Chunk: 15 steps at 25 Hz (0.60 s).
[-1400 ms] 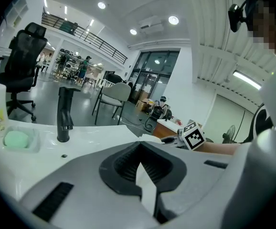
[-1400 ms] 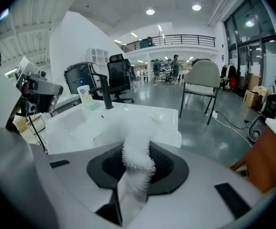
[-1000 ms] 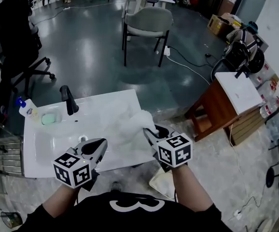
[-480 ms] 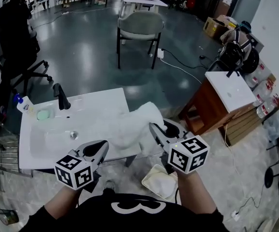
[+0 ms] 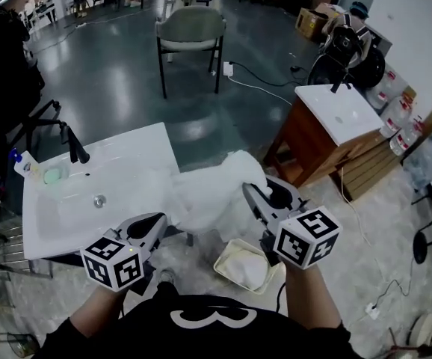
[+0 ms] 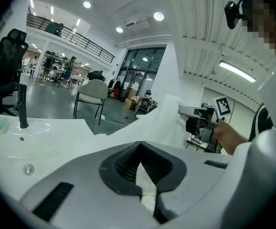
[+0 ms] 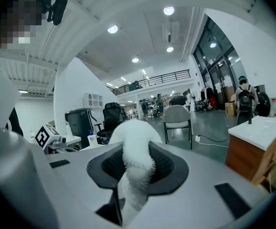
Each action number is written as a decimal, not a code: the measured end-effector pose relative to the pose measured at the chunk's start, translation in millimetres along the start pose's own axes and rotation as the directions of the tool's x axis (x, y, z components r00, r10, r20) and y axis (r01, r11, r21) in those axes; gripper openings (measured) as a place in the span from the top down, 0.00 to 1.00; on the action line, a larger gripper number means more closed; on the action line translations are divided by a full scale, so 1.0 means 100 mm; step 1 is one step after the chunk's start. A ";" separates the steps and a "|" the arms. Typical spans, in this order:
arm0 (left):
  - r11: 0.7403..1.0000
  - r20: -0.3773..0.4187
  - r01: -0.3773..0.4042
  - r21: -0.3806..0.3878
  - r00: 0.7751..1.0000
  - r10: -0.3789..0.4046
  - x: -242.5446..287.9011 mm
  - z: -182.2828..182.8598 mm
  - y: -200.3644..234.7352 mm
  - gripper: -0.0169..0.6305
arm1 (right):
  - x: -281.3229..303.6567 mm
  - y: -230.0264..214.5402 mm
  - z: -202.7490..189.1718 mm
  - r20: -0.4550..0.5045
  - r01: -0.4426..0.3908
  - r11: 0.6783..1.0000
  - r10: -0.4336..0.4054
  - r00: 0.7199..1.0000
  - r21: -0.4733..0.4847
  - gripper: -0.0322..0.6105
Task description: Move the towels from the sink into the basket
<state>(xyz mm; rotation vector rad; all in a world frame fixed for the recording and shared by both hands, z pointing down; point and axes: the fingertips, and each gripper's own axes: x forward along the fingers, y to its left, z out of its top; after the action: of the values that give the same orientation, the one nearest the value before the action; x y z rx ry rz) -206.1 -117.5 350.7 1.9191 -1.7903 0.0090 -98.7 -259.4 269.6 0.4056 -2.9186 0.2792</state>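
Towels, two: one towel [image 5: 208,197] gripped by right gripper [image 5: 262,193] jaws, another towel [image 5: 247,268] in basket [image 5: 223,259]; left gripper [image 5: 156,221] jaws closed.

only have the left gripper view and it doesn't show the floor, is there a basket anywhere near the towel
Observer: Yes. The head view shows a basket on the floor next to the front corner of the sink, low between the two grippers.
Operator: anything in it yet
Observer: A second towel, white, lies inside it.
Operator: is the right gripper really holding my towel, i only see it from the side
Observer: Yes. In the right gripper view the right gripper is shut on a bunched fold of the towel, which stands up between its jaws.
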 end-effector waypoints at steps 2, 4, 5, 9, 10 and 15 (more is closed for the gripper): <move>1.000 -0.013 0.014 0.005 1.000 -0.014 0.03 -0.04 -0.15 0.96 | -0.23 -0.10 0.00 0.013 0.030 0.999 -0.030 0.999 0.015 0.79; 1.000 -0.029 0.029 0.011 0.999 -0.029 0.08 -0.10 -0.33 0.96 | -0.47 -0.20 0.01 0.023 0.058 0.998 -0.059 0.998 0.026 0.79; 0.999 -0.036 0.037 0.013 0.999 -0.037 0.10 -0.13 -0.43 0.96 | -0.59 -0.25 0.01 0.026 0.071 0.997 -0.072 0.997 0.028 0.79; 0.997 -0.052 0.072 0.021 0.996 -0.071 0.29 -0.21 -0.74 0.96 | -1.00 -0.47 -0.04 0.027 0.117 0.993 -0.117 0.993 0.017 0.79; 0.996 -0.057 0.081 0.022 0.995 -0.079 0.35 -0.24 -0.80 0.96 | -1.07 -0.53 -0.08 0.023 0.126 0.992 -0.127 0.992 0.016 0.79; 0.993 -0.091 0.119 0.022 0.989 -0.117 0.60 -0.41 -1.09 0.96 | -1.38 -0.81 -0.45 -0.036 0.174 0.984 -0.173 0.984 0.038 0.79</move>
<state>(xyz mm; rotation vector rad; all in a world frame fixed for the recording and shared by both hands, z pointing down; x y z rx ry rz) -82.6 -158.9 367.8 2.0086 -1.6238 0.0778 61.8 -291.6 297.5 0.6509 -2.8259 0.3166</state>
